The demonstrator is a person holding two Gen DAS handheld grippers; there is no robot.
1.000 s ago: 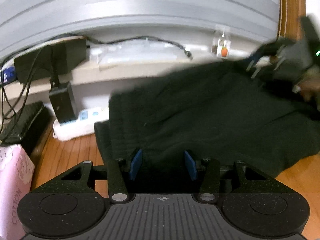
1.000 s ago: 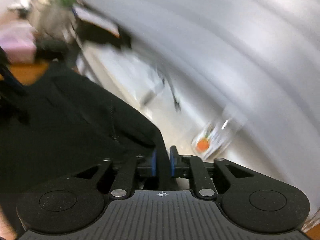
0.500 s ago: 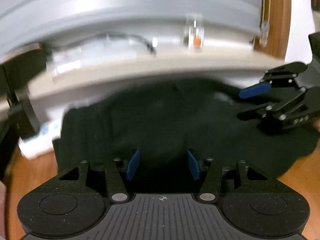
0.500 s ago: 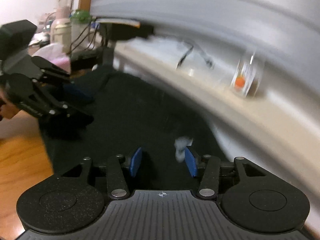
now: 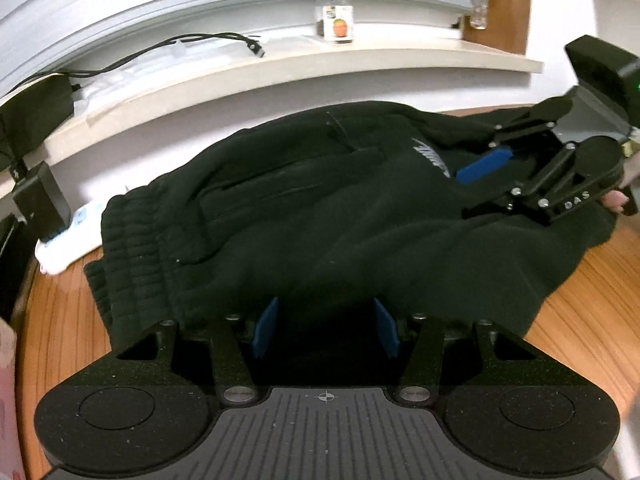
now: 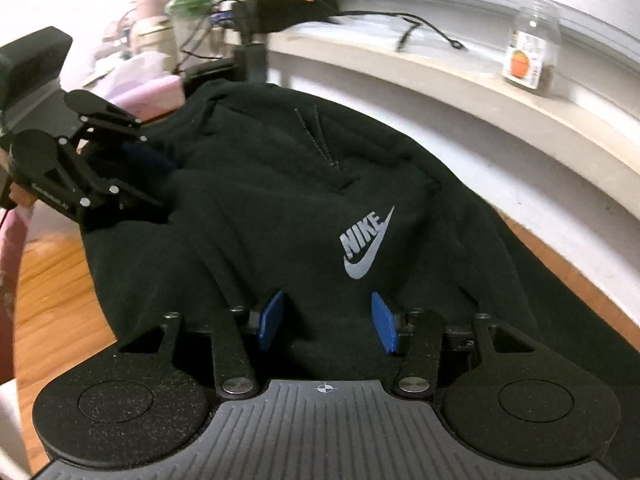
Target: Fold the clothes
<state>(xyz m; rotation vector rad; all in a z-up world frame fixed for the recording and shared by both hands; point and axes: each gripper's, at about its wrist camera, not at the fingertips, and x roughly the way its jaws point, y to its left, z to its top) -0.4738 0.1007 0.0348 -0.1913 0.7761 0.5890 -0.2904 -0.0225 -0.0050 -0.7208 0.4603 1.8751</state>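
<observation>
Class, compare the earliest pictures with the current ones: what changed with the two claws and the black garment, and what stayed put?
The right claw let go of the black garment's edge; its jaws now stand apart over the cloth. The garment now lies spread on the wooden table. The left claw stayed open, and the jar stayed on the sill.

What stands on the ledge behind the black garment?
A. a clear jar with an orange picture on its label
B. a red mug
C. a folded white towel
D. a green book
A: a clear jar with an orange picture on its label stands on the pale ledge behind the black garment.
</observation>
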